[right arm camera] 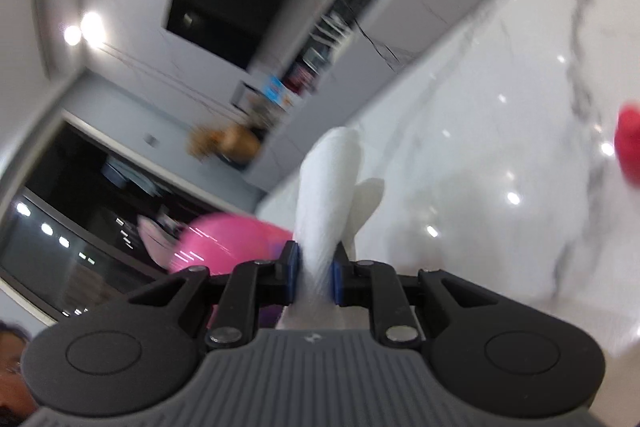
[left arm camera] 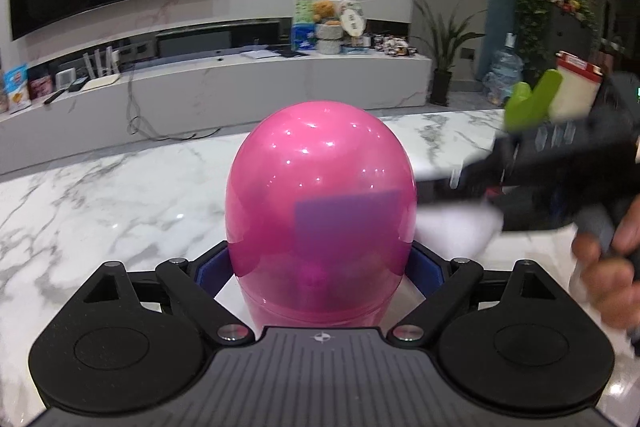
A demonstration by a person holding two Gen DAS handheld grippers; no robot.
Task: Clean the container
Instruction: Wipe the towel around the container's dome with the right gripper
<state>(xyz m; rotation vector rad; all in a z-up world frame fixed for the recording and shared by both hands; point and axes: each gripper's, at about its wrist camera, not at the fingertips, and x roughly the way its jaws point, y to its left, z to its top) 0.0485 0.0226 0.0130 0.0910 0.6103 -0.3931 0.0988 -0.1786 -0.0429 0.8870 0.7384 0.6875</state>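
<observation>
A glossy pink egg-shaped container (left arm camera: 320, 187) stands on the white marble table (left arm camera: 100, 207), with a purple patch low on its front. My left gripper (left arm camera: 320, 267) is shut on its lower sides, a blue pad pressing on each side. My right gripper (right arm camera: 314, 267) is shut on a folded white cloth (right arm camera: 328, 187), which sticks out past the fingers. In the left wrist view the cloth (left arm camera: 460, 227) is just right of the container, close to its side; contact is too blurred to tell. In the right wrist view the container (right arm camera: 228, 243) lies left of the cloth.
A person's hand (left arm camera: 608, 267) grips the right tool. A green object (left arm camera: 532, 103) and a white tub with a red lid (left arm camera: 576, 87) are at the right. A red thing (right arm camera: 630, 151) lies on the table. Beyond the table's far edge runs a low TV console (left arm camera: 280, 75).
</observation>
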